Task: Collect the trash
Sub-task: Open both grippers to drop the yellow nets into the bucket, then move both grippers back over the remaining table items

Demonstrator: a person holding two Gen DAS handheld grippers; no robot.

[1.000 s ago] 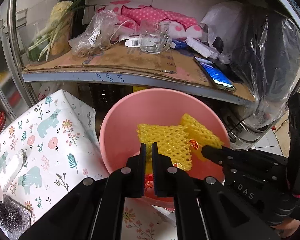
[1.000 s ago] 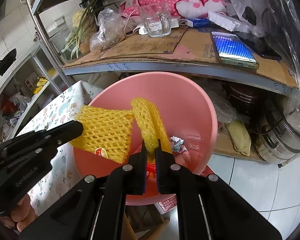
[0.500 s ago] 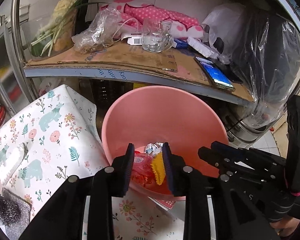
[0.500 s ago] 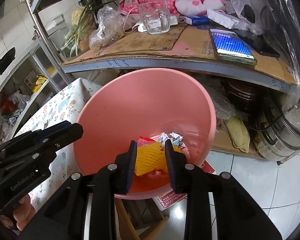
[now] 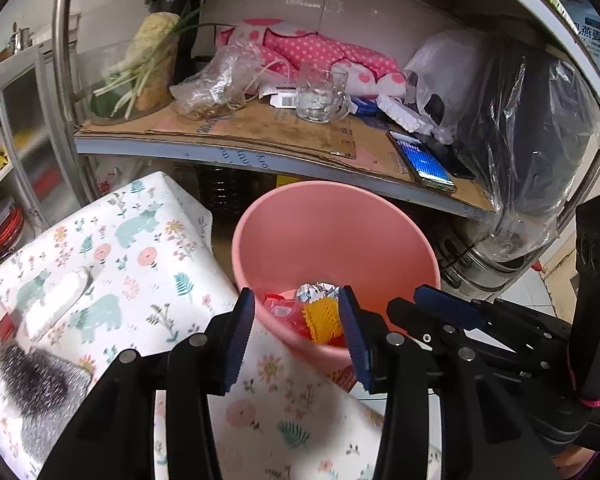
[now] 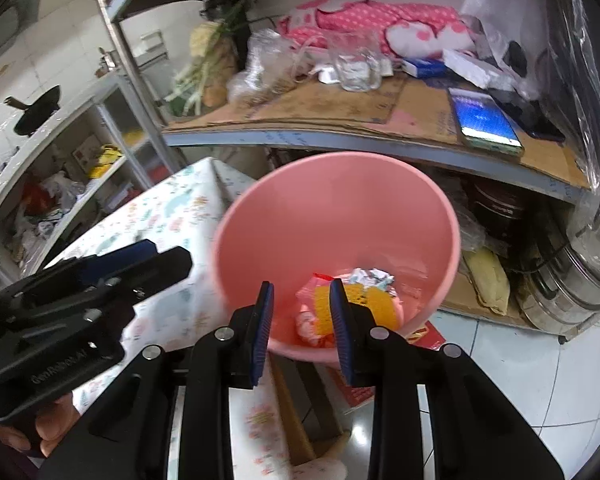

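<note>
A pink bin [image 5: 332,224] stands beside the floral-cloth table; it also shows in the right wrist view [image 6: 340,208]. Inside lie yellow foam netting [image 5: 322,316] [image 6: 370,300], a red wrapper [image 5: 284,312] and a crumpled foil ball [image 5: 318,291] [image 6: 370,276]. My left gripper [image 5: 298,332] is open and empty, above the bin's near rim. My right gripper [image 6: 302,316] is open and empty over the same rim; it also shows at the right of the left wrist view [image 5: 448,312]. The left gripper shows at the left of the right wrist view [image 6: 112,268].
The floral-cloth table [image 5: 112,264] carries a steel scourer [image 5: 32,392] and a white wrapper [image 5: 56,304]. A cardboard-lined shelf [image 5: 260,136] above the bin holds a glass mug [image 5: 320,96], a phone [image 5: 422,160] and bags. Steel pots [image 6: 572,292] stand on the floor at right.
Both grippers opened and let go of the yellow foam netting, which dropped into the bin. Both grippers then drew back from the bin and opened wider.
</note>
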